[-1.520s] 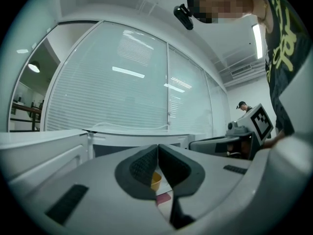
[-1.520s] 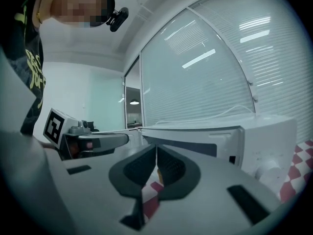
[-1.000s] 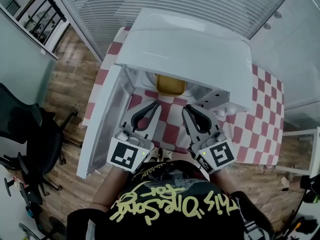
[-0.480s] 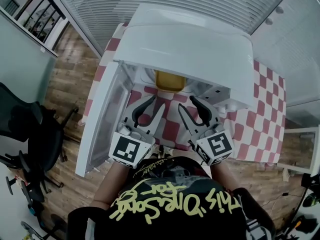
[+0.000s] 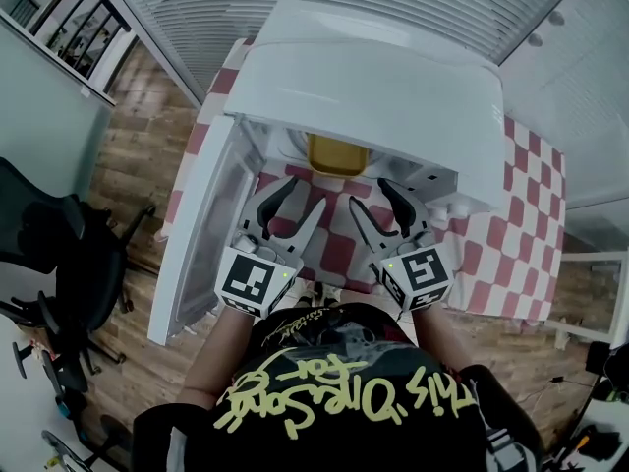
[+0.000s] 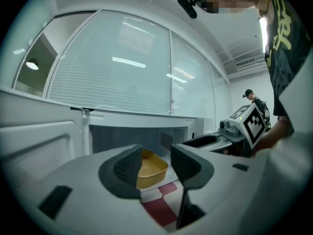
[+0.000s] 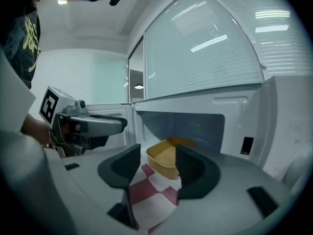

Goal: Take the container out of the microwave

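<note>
Jaws of left gripper point(image 5: 303, 194) and right gripper point(image 5: 369, 194) just opening, empty.

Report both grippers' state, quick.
Left gripper: open, jaws just been opening, holding nothing.
Right gripper: open, jaws just been opening, holding nothing.
</note>
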The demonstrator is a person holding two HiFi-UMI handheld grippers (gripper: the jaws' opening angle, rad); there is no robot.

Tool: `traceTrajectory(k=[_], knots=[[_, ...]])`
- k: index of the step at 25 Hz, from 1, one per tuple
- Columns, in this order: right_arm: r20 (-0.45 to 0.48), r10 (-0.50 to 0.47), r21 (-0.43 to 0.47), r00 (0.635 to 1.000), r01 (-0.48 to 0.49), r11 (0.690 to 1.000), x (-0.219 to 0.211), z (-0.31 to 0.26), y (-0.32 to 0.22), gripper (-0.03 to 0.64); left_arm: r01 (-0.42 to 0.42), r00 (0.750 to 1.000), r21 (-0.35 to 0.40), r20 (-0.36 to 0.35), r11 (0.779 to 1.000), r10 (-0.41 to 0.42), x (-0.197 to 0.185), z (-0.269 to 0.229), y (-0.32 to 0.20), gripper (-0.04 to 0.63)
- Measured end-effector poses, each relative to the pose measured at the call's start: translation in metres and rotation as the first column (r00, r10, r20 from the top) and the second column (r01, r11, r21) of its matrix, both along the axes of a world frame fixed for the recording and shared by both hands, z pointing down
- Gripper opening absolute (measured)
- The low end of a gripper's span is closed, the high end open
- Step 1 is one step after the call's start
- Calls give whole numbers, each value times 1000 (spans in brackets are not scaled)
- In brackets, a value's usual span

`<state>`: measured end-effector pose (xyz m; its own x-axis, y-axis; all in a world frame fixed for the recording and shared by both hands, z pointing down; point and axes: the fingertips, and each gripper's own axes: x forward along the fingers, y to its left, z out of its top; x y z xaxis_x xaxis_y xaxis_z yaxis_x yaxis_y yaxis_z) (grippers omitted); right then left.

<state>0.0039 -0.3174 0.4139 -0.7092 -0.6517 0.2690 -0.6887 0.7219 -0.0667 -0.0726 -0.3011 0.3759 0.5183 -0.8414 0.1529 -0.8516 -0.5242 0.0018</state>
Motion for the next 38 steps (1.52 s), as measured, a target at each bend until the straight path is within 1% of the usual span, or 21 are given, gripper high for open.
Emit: traceTrajectory(k=[3,14,18,25,29,38], knots=[[-12,0,-10,1000,0,1000,-2,5,-3,215,8,1000,-18,2,1000,-8,-3,9,-3,178],[-52,19,-20,998,-20,1000,-5,23,-16,229,-2,1000,-48,19,999,2,-5,31,-15,213],[-73,25,-23,997,-26,999,-5,32,-21,235,4,1000,-78,30,997,-2,-8,43,-18,220],[-97,18,-37,995,-21,999,-6,46,-27,239,1,999,-83,46,997,3,-6,54,-24,229],[-123,9,-46,992,-15,999,-9,55,-28,244,-3,998,-99,63,995,10,-5,65,-26,229],[-147,21,-55,989,-29,998,-11,67,-37,247,-5,997,-128,71,992,14,-6,81,-35,239]])
